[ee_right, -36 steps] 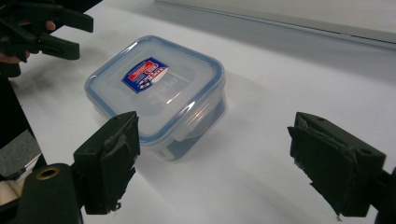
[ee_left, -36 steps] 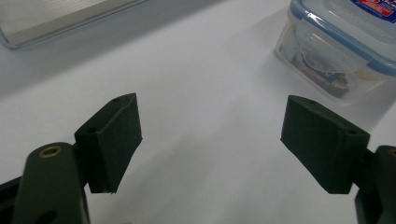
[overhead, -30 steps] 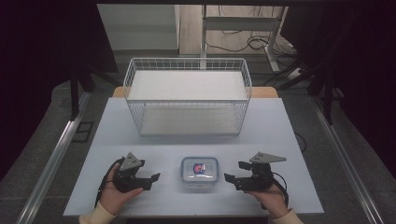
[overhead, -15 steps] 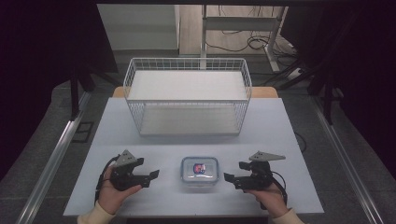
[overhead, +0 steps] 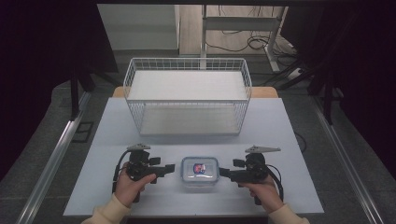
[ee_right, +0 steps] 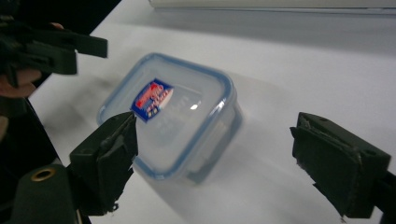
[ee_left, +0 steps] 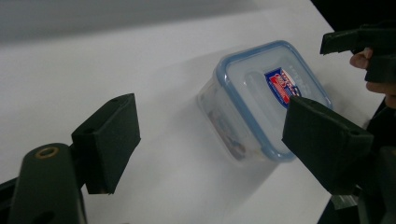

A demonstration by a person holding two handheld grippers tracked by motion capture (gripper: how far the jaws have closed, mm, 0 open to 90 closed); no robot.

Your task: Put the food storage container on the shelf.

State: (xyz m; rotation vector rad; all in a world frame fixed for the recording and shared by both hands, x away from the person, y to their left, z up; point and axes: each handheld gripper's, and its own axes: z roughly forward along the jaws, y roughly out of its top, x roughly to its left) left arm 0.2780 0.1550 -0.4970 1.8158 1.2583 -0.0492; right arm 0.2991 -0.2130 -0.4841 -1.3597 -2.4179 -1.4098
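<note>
A small clear lidded container (overhead: 200,171) with a blue-edged lid and a red-and-blue label was found standing on the near part of the pale table (overhead: 280,121), midway between the two grippers and well short of the white wire basket (overhead: 187,95) at the far side. The left gripper (overhead: 169,169) was held just to the left of the container and the right gripper (overhead: 224,172) just to its right, both pointed inward at it; no contact with the container was observed on either side. In the left gripper view the jaws were seen spread wide apart and holding nothing, with the container (ee_left: 264,100) ahead and toward the right-hand jaw, one corner turned toward the camera. In the right gripper view the jaws were likewise seen parted and holding nothing, the container (ee_right: 173,116) lying ahead and toward the left-hand jaw. The container appeared nearly square in the high view, so no marked long axis could be established; its sides were judged roughly parallel to the table edges. The two grippers were judged about equally close to it, with the left tip perhaps marginally closer. It was judged that the coming move would depend on closing the remaining gap sideways, so that the container's side walls are brought between the spread jaws.
</note>
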